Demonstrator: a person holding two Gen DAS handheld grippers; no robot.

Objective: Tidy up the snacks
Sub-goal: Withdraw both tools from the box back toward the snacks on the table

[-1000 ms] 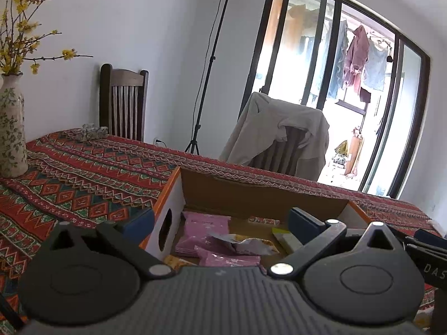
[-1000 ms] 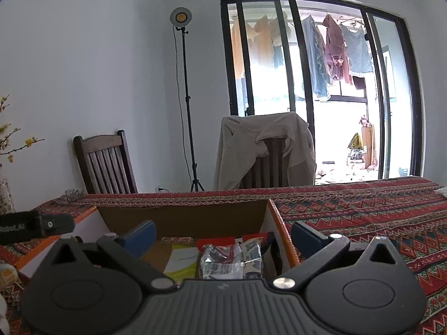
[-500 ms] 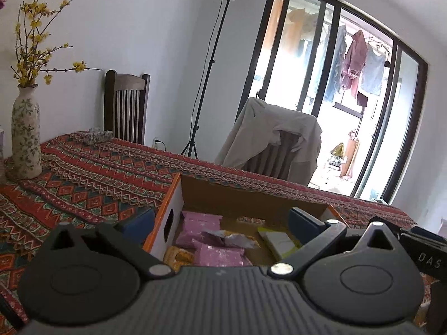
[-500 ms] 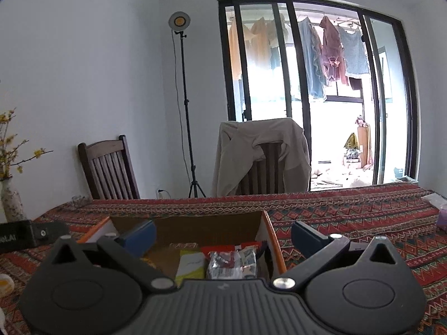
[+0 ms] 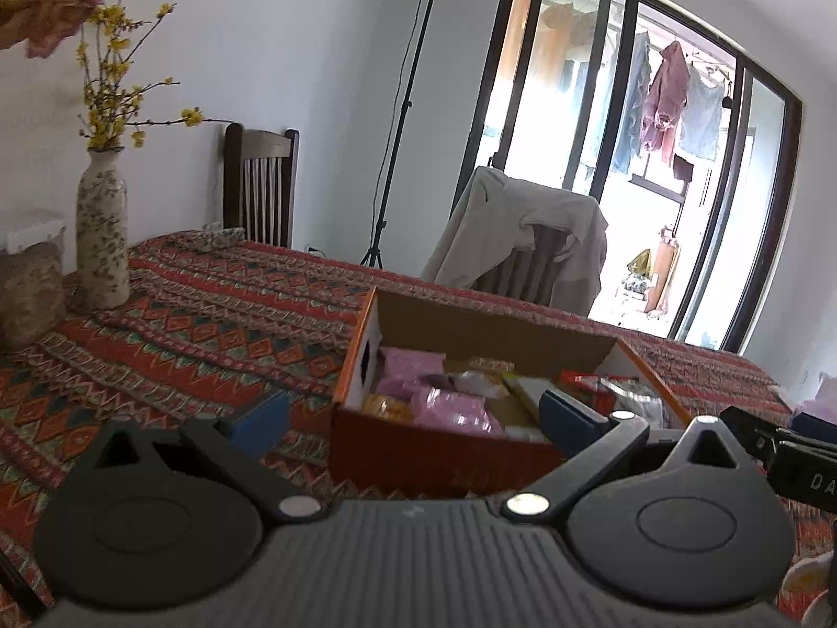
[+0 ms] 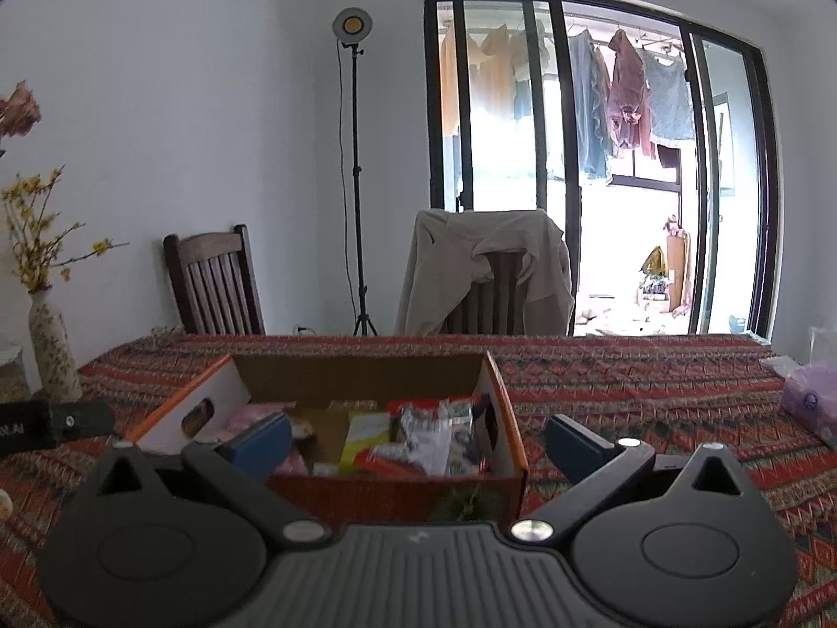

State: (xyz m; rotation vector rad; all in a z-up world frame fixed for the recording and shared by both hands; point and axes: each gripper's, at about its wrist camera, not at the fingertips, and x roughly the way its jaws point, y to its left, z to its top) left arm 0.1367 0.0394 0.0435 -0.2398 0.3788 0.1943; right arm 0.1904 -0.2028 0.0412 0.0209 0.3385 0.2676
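Left gripper (image 5: 413, 418): jaws wide apart, nothing between them. I've got it hanging just above the near wall of the cardboard box (image 5: 444, 463), lower centre of frame.

Right gripper (image 6: 418, 437): same, spread wide and empty, sitting just short of the box (image 6: 397, 492), low centre of frame. Each tool's body pokes into the other view at the frame edge, so I read them as flanking the box side by side.

Snacks are in the box. Pink packets (image 5: 450, 403) sit toward the left end, a yellow-green pouch (image 6: 363, 437) in the middle, and red and clear wrappers (image 6: 437, 432) are stacked against the right wall. My read is the sorting is mostly done, grouped by type.

One purple bag (image 6: 808, 400) lies on the patterned tablecloth (image 6: 628, 392), right edge of frame, well apart from the box. Can't tell if it's a snack or part of the job.

Vase with yellow flowers (image 5: 102, 230) stands at left of frame, well away from both tools, so no knock risk from here.
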